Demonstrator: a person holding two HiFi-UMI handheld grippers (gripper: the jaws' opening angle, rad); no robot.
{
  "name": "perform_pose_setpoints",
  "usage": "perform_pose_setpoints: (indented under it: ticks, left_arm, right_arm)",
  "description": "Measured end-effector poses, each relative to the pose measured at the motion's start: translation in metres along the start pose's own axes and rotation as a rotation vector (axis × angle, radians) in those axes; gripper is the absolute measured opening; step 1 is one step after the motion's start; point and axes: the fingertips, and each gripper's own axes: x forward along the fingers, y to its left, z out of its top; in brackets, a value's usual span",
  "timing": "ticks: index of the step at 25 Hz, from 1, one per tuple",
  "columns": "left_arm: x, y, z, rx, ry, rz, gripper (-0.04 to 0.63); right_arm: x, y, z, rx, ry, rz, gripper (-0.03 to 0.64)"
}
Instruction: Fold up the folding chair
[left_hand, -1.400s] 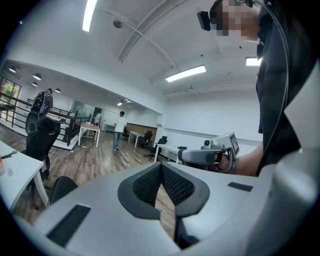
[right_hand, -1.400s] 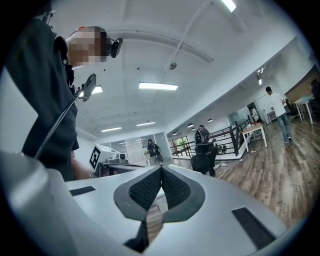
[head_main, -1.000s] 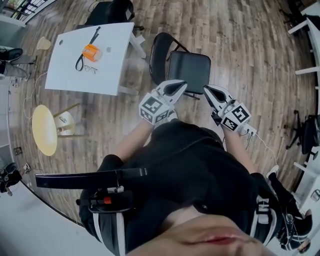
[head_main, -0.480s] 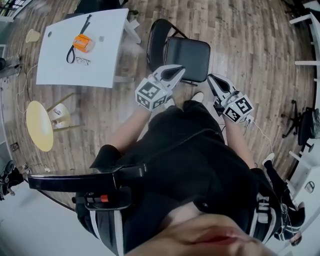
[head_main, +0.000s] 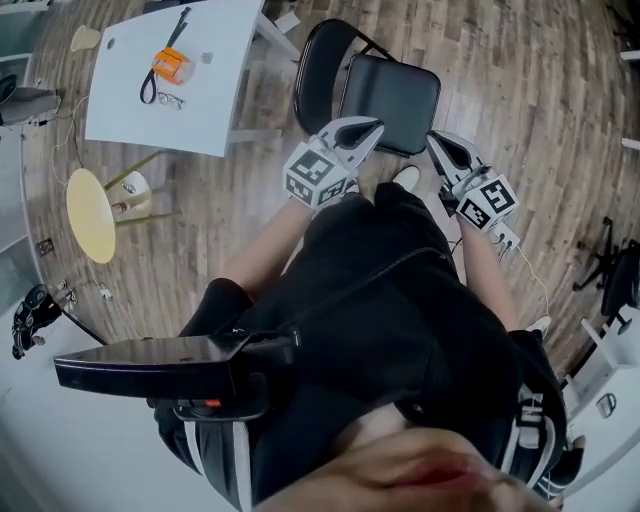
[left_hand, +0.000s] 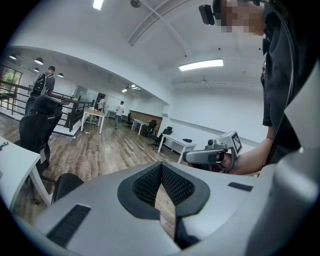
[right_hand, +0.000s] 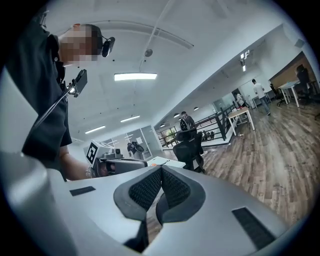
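Observation:
The black folding chair stands unfolded on the wood floor, with its padded seat toward me and its rounded backrest at the left. My left gripper hovers shut over the seat's near left edge, holding nothing. At the seat's near right corner, my right gripper is shut and empty too. In the left gripper view the shut jaws point across the room, with the chair's backrest low at the left. In the right gripper view the jaws are shut, with the left gripper beyond.
A white table at the upper left carries an orange object, a strap and glasses. A yellow round stool stands to the left. A black office chair and white desks line the right side. My shoe is near the chair.
Both grippers have sunk and moved forward with the person, who has stepped closer to the chair. The chair now sits higher in the head view. Both jaws stay shut.

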Motion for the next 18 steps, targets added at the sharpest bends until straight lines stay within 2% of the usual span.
perform_pose_setpoints:
  ticks: [4,8,11,14,18]
  left_arm:
    - [0.032,0.001,-0.008,-0.002,0.034,0.030,0.005]
    - [0.052,0.013,-0.027,-0.018,0.059,0.075,0.005]
    - [0.058,0.028,-0.043,-0.036,0.080,0.095,0.005]
    - [0.061,0.055,-0.058,-0.042,0.110,0.124,0.005]
    - [0.049,0.112,-0.071,-0.076,0.175,0.222,0.005]
  right_arm:
    - [-0.001,-0.030,-0.013,-0.039,0.060,0.041,0.009]
    - [0.006,-0.052,-0.036,-0.012,0.087,0.100,0.009]
    - [0.016,-0.066,-0.054,0.011,0.096,0.108,0.011]
    - [0.030,-0.079,-0.073,0.033,0.088,0.115,0.011]
    - [0.047,-0.106,-0.112,0.085,0.090,0.086,0.011]
